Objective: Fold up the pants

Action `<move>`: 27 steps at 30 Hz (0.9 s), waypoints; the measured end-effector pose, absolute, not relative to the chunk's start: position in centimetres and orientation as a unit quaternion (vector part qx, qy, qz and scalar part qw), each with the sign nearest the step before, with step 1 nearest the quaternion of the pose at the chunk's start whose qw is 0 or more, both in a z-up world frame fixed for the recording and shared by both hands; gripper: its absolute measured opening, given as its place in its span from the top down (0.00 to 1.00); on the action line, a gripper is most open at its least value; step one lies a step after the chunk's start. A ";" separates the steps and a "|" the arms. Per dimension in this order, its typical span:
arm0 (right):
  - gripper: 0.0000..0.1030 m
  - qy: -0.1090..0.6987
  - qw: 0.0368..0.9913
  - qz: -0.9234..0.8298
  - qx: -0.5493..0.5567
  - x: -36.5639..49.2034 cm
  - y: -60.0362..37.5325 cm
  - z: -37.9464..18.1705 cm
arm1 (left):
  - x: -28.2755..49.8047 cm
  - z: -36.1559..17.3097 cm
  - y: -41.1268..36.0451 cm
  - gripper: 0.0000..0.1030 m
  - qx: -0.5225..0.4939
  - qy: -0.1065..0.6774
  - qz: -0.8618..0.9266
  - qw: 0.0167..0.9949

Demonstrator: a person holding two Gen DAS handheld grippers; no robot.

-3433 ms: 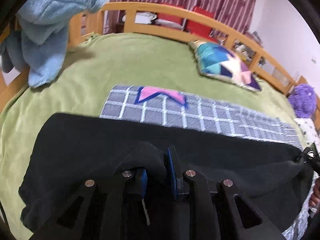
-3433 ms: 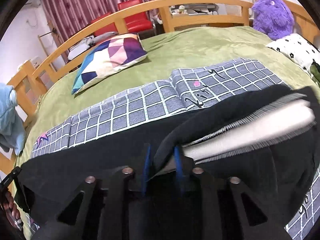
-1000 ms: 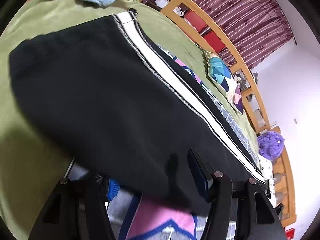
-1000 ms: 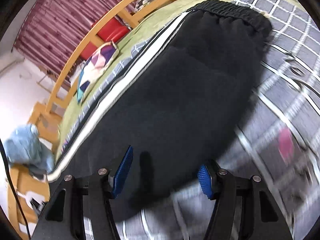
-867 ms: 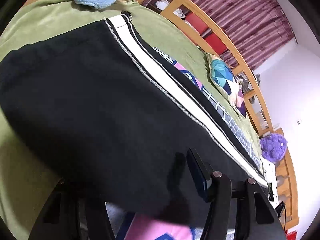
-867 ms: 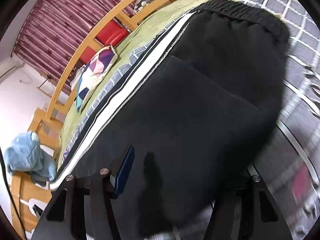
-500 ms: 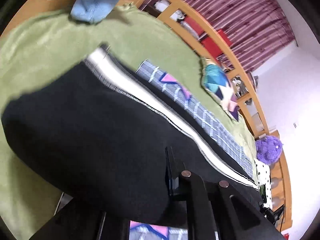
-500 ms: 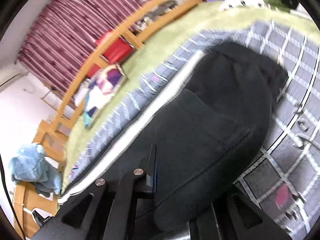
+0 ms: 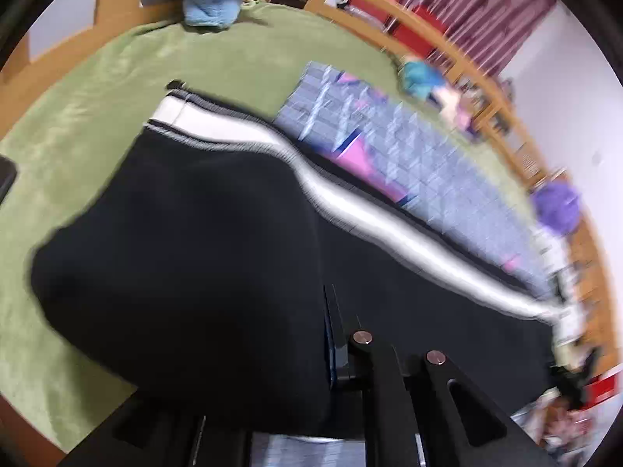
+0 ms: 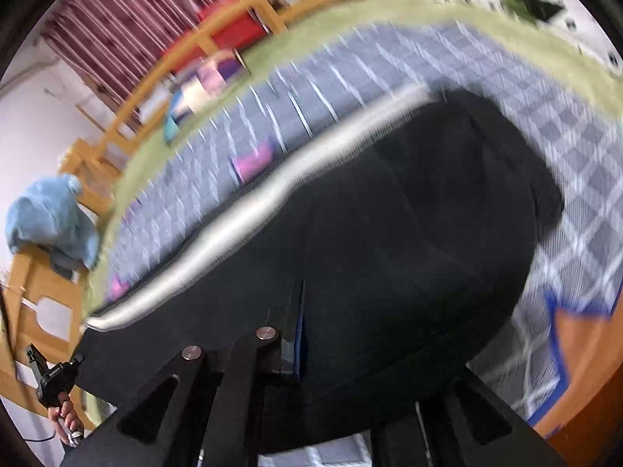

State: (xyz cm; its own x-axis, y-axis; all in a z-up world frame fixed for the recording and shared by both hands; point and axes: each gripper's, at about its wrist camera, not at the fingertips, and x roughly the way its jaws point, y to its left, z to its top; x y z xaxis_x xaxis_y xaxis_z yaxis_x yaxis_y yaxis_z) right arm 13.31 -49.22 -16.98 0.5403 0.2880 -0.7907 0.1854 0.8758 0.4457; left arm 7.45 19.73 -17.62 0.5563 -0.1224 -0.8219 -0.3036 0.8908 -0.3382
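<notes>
pants [image 9: 202, 241]: black with a white side stripe [image 9: 389, 229], lying on the checked blanket [image 9: 447, 179], which serves as landmark; most of the cloth sits on the blanket's near side, the cuff end spilling past its end onto the green bedspread [image 9: 78, 124].
long axis: runs alongside the blanket's length, from the cuff end by the left gripper to the gathered waistband end [image 10: 518, 163] by the right gripper; the stripe traces that line along the far edge, next to the blanket's bare part.
left gripper [image 9: 331, 334]: jaws pinched nearly together on the near edge of the black cloth, a fold bulging over the fingers.
right gripper [image 10: 301, 330]: jaws opening slightly, black fabric between them and apparently pressed by the pads.
risk, grip: I judge the right hold the weaker one; if that edge slips out, the waistband end would drop back onto the blanket and skew the fold.
risk, alignment: uneven lifting by the two hands could leave the near edge short of the stripe.
risk, bunching: the thick cloth may crease under itself near the blanket's end.
</notes>
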 end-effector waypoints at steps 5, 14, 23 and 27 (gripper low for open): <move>0.70 0.465 0.846 0.026 0.259 8.9 -50.1 -18.1 | 5.5 -16.7 18.8 0.47 -0.153 0.496 0.086 0.850; 0.37 0.390 0.829 -0.004 0.402 9.9 -56.0 -20.6 | 3.0 -14.3 18.2 0.34 -0.152 0.462 0.105 0.867; 0.89 0.320 0.870 0.004 0.376 15.6 -59.5 -15.5 | 3.2 -14.6 17.7 0.34 -0.176 0.456 0.117 0.865; 0.83 0.311 0.902 -0.048 0.296 15.3 -60.5 -13.4 | 3.2 -14.4 17.9 0.34 -0.181 0.445 0.114 0.870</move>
State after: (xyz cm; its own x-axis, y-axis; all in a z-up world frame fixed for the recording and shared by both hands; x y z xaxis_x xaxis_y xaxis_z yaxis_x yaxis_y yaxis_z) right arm 15.32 -60.48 -13.42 0.8021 0.0972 -0.5893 0.2706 0.8204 0.5036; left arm 3.17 17.93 -14.42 0.5784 0.0377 -0.8149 -0.3601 0.9081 -0.2137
